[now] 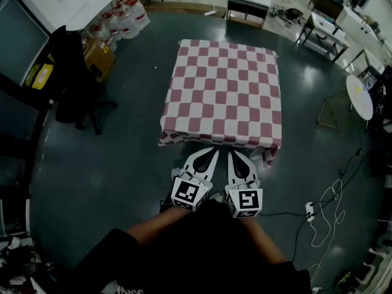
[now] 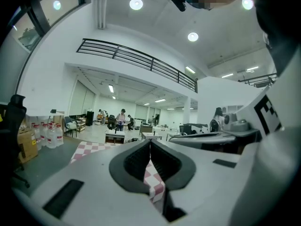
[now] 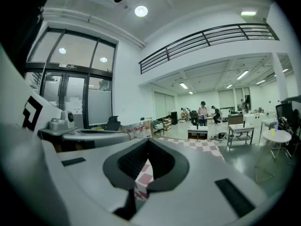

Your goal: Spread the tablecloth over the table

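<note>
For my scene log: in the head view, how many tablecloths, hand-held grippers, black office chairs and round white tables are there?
Red-and-white checked fabric tablecloth: 1
White two-jaw grippers: 2, left gripper and right gripper, each shut on the tablecloth
Black office chair: 1
Round white table: 1
Total: 5

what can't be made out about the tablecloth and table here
- Head view: the table is wholly covered by the red-and-white checked tablecloth.
- Head view: the cloth's far overhang drops behind the far edge.
- Gripper views: most of the cloth is blocked by the left gripper and right gripper bodies.
</note>
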`<state>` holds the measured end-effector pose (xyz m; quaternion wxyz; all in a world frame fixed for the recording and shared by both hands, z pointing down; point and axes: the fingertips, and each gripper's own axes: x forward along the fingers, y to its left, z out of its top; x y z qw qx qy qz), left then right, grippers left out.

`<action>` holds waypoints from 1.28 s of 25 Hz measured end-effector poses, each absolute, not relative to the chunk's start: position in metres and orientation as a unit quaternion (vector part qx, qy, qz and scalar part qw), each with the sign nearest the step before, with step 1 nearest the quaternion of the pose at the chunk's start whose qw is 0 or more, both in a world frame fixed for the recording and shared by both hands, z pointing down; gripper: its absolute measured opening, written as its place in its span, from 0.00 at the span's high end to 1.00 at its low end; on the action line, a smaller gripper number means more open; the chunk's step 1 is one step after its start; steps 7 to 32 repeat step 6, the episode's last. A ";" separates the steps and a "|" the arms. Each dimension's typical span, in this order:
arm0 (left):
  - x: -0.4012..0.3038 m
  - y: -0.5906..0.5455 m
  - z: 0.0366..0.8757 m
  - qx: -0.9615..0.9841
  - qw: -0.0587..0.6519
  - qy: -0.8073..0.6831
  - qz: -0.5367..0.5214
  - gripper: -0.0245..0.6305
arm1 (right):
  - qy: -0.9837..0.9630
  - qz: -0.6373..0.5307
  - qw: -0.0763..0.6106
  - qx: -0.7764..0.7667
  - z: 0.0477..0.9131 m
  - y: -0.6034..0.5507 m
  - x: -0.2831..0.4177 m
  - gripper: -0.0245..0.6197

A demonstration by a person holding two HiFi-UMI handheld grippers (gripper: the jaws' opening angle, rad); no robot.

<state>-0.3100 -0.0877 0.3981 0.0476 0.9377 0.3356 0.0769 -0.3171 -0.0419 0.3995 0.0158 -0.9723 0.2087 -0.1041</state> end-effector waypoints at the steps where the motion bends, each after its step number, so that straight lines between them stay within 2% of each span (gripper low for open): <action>1: -0.310 -0.089 0.400 0.937 0.046 0.337 0.077 0.93 | 0.207 -0.105 0.017 -0.973 0.401 -0.044 -0.317 0.94; 32: -0.302 -0.108 0.411 0.935 0.050 0.342 0.079 0.93 | 0.212 -0.115 0.014 -0.970 0.412 -0.066 -0.308 0.94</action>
